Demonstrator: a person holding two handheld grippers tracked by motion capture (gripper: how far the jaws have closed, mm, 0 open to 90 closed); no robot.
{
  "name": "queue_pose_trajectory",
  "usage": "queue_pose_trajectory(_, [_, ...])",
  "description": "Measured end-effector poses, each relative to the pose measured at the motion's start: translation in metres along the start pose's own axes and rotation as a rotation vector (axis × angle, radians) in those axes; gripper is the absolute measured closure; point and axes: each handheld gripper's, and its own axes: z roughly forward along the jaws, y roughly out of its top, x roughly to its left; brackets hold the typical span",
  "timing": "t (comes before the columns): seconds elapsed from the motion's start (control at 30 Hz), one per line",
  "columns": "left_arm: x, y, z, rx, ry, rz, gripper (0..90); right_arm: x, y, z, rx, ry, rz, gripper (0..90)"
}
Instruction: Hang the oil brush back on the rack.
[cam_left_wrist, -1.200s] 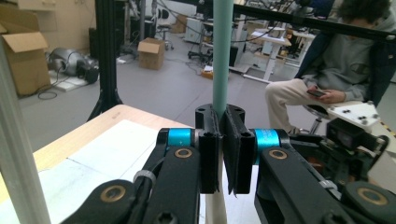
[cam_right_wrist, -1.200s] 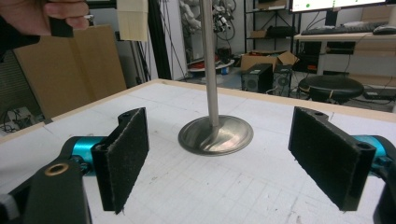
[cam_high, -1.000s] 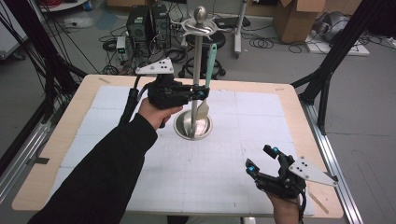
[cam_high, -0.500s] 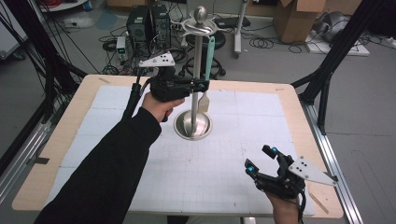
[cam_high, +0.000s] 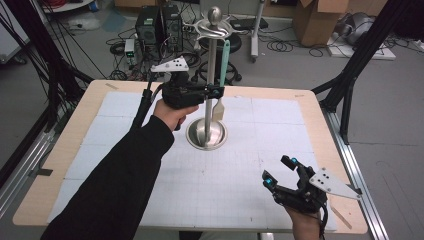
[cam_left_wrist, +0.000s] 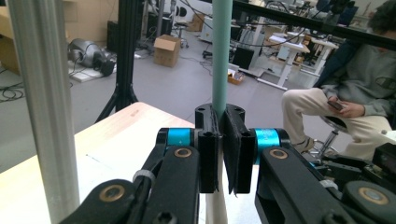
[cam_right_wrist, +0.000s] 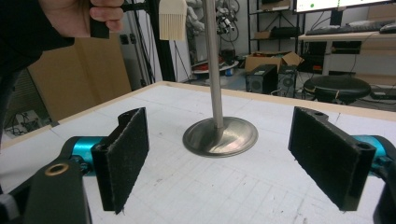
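At a white-gridded wooden table (cam_high: 280, 125), a person's left gripper (cam_high: 216, 91) pinches the slim mint-green handle of a basting brush (cam_high: 225, 62), jaws pressed tight on it approx. mid-handle. The brush hangs upright, pale bristle head down, just beside the polished steel pole of a utensil stand (cam_high: 209, 85) w/ a round dished base and ball-topped hooks; the bristles sit clear above the base. The brush's top end sits at the stand's hooks; whether it touches them cannot be told. In the left gripper view the black pads (cam_left_wrist: 209, 154) clamp the green handle (cam_left_wrist: 221, 51), steel pole at left. The right gripper (cam_high: 280, 170) rests low at the table's near-right corner, well apart from the stand, jaws spread wide w/ nothing between them; right gripper view shows its two black pads (cam_right_wrist: 122, 154) framing the stand's base (cam_right_wrist: 220, 135), brush head (cam_right_wrist: 173, 19) at top.
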Motion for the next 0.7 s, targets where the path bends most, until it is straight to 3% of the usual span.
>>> queue_pose_trajectory(0.03, [-0.001,-0.001,-0.001,-0.006,0.005,0.003,82.7,0.0,0.0,0.0,0.001,-0.003,-0.001,18.7])
queue_pose_trajectory(0.1, [-0.002,-0.003,-0.004,-0.018,0.017,0.002,71.8,-0.001,0.0,0.0,0.001,-0.005,-0.002,18.7])
queue_pose_trajectory(0.17, [-0.004,-0.008,-0.009,-0.031,0.011,0.036,67.6,-0.001,-0.001,0.0,0.003,-0.005,-0.002,18.7])
queue_pose_trajectory(0.27, [-0.005,-0.018,-0.021,-0.045,0.038,0.072,59.1,0.0,0.0,0.0,0.005,-0.008,-0.002,18.7])
queue_pose_trajectory(0.33, [-0.005,-0.025,-0.03,-0.053,0.056,0.067,53.2,0.0,-0.001,0.0,0.007,-0.009,-0.002,18.7])
queue_pose_trajectory(0.43, [-0.008,-0.037,-0.044,-0.09,0.041,0.03,45.0,0.001,-0.001,0.002,0.013,-0.006,-0.007,18.7])
queue_pose_trajectory(0.57, [-0.015,-0.052,-0.062,-0.095,0.049,0.039,36.1,0.001,-0.002,0.004,0.022,-0.007,-0.01,18.7])
queue_pose_trajectory(0.7, [-0.018,-0.071,-0.08,-0.097,0.051,0.016,30.3,0.002,-0.004,0.006,0.032,-0.005,-0.012,18.7])
